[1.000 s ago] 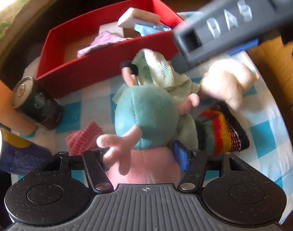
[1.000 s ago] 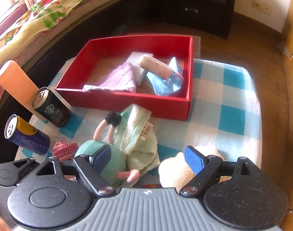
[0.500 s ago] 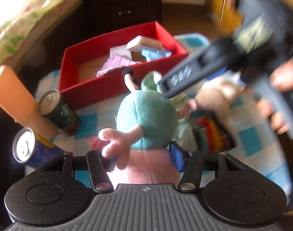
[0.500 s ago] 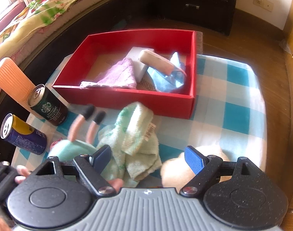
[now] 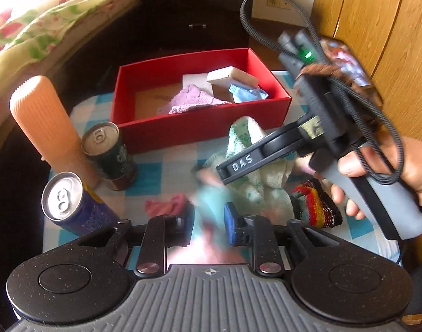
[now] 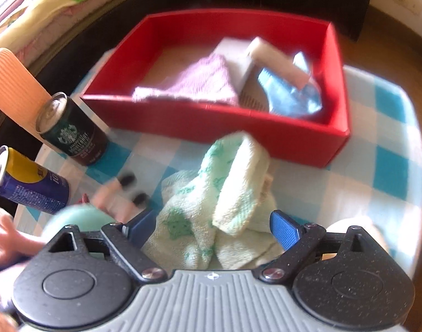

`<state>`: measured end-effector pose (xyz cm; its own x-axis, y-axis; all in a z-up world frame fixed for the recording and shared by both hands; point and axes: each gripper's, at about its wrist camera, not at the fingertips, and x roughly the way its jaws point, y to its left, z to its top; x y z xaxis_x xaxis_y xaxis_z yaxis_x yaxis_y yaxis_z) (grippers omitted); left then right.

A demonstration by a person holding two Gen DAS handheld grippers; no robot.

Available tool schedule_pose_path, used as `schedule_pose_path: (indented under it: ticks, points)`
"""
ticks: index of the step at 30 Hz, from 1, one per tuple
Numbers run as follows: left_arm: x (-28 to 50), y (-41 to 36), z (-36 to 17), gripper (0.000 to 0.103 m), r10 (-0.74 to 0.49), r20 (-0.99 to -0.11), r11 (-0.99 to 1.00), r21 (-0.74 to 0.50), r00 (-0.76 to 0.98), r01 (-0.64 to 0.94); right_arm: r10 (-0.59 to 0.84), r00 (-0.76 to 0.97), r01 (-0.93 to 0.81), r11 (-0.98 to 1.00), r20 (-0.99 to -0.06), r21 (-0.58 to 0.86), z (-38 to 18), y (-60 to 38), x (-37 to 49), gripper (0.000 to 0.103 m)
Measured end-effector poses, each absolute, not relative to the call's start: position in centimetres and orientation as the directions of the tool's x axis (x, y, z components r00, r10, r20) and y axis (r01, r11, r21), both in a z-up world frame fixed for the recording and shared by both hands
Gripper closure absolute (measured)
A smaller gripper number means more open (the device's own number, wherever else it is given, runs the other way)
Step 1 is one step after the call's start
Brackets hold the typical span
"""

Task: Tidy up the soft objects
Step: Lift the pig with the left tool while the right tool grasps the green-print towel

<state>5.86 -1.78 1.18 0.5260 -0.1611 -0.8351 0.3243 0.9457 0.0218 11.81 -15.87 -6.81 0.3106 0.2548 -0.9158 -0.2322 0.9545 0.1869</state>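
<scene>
My left gripper (image 5: pixel 208 221) just squeezed narrow onto the blurred teal-and-pink plush toy (image 5: pixel 211 202) in front of the red box (image 5: pixel 200 132), my right gripper (image 6: pixel 213 228) spread wide over the crumpled green-and-cream towel (image 6: pixel 224 202) just before that box, touching nothing I can see.

We see the box (image 5: pixel 200 130) at the back of the desk (image 6: pixel 388 144), holding a folded cloth (image 5: pixel 193 101) on its left and a block (image 5: pixel 233 76) leaning over a packet (image 5: pixel 247 94) on its right. Just in front of the box lies a crumpled towel (image 6: pixel 227 193). Left of the towel stand 2 cans, the near can (image 5: pixel 72 204) in front of the far can (image 5: pixel 108 152), with a ribbed cylinder (image 5: pixel 44 124) behind them at the desk's left edge. Right of the towel lies a striped knit item (image 5: pixel 316 204). The plush toy (image 5: pixel 211 207) sits between the left tongs (image 5: pixel 208 221), left of the towel; the right tongs (image 6: pixel 213 227) hang over the towel.
</scene>
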Motion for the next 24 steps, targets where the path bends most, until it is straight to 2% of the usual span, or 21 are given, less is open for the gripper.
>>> schedule_pose_path:
  ticks: [3,6,7,9,10,11,15,17,19,21,24]
  points:
    - [6.0,-1.5,0.5,0.084,-0.16,-0.847,0.944,0.018,0.506,0.329,0.23,0.29,-0.236,0.958,-0.929,0.163,-7.7,-15.5,11.9,0.035]
    - [6.5,-1.1,-0.5,0.076,-0.185,-0.867,0.943,-0.024,0.463,0.331,0.213,0.269,-0.238,0.96,-0.939,0.15,-8.5,-15.5,11.8,0.035]
    - [6.7,-1.1,-0.8,0.071,-0.198,-0.874,0.94,-0.041,0.444,0.339,0.211,0.273,-0.235,0.961,-0.938,0.148,-8.7,-15.5,11.8,0.035]
    - [7.1,-1.3,-1.5,0.053,-0.216,-0.886,0.941,-0.076,0.411,0.331,0.209,0.284,-0.235,0.961,-0.936,0.143,-8.9,-15.6,11.8,0.035]
    - [7.4,-1.4,-2.0,0.039,-0.232,-0.893,0.934,-0.093,0.386,0.345,0.21,0.286,-0.236,0.961,-0.935,0.144,-8.9,-15.6,11.9,0.035]
    - [7.5,-1.6,-2.4,0.033,-0.232,-0.896,0.932,-0.093,0.379,0.351,0.207,0.29,-0.233,0.962,-0.934,0.14,-8.9,-15.7,11.9,0.035]
    - [7.4,-2.2,-3.3,0.028,-0.243,-0.908,0.918,-0.103,0.341,0.382,0.177,0.3,-0.25,0.963,-0.937,0.101,-9.0,-15.4,11.8,0.042]
    - [7.2,-2.7,-4.3,0.022,-0.275,-0.92,0.901,-0.145,0.28,0.408,0.179,0.297,-0.264,0.959,-0.938,0.1,-9.0,-15.3,11.5,0.042]
    - [6.7,-3.5,-5.7,0.021,-0.277,-0.935,0.883,-0.156,0.223,0.442,0.182,0.3,-0.264,0.959,-0.936,0.102,-9.1,-15.2,11.3,0.04]
    - [6.3,-4.4,-6.9,0.021,-0.23,-0.949,0.882,-0.11,0.215,0.459,0.177,0.296,-0.26,0.96,-0.939,0.1,-9.3,-15.1,11.2,0.039]
    - [6.2,-4.0,-7.3,0.029,-0.239,-0.95,0.889,-0.131,0.2,0.44,0.178,0.302,-0.249,0.963,-0.936,0.103,-9.0,-14.9,11.2,0.052]
